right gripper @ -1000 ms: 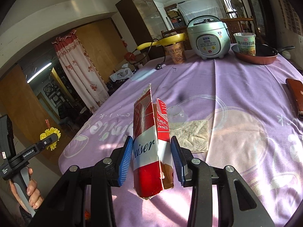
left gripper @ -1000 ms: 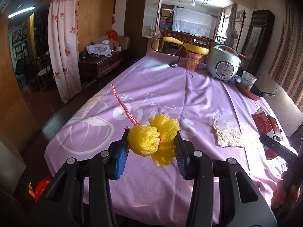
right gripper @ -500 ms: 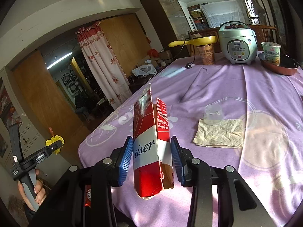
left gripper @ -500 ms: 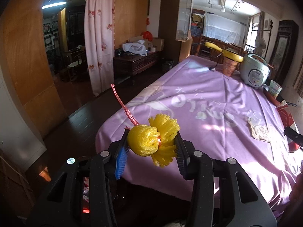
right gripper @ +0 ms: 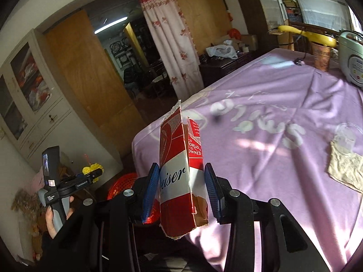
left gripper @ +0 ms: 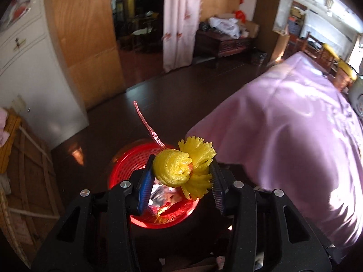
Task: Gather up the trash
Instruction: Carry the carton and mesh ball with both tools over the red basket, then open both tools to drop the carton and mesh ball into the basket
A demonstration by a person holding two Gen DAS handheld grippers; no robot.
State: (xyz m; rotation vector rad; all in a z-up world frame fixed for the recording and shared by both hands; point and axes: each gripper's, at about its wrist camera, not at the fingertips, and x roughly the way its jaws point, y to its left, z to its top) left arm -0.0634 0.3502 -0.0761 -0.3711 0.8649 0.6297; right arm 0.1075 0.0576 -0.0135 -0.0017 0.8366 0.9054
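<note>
My left gripper [left gripper: 180, 175] is shut on a yellow foam fruit net [left gripper: 173, 170] with a pink plastic strip [left gripper: 147, 124] sticking up from it. It hangs right above a red mesh trash basket [left gripper: 123, 161] on the dark floor, which has shiny wrappers [left gripper: 163, 198] inside. My right gripper [right gripper: 180, 182] is shut on a torn red-and-white beer carton [right gripper: 174, 158], held upright over the near corner of the purple-clothed table [right gripper: 272, 113]. In the right wrist view the left gripper [right gripper: 95, 174], its yellow net [right gripper: 89, 170] and the basket [right gripper: 122, 184] show at lower left.
A crumpled napkin [right gripper: 344, 170] and a clear plastic cup [right gripper: 346, 133] lie on the table. A rice cooker [right gripper: 352, 68] and a brown cup [right gripper: 321, 56] stand at the far end. A white cabinet [right gripper: 34, 113] and wooden doors line the wall. The table's draped corner [left gripper: 226, 140] hangs beside the basket.
Both grippers swung left off the table toward the floor. The left one tipped down and now hangs over the red basket. Both still hold their items.
</note>
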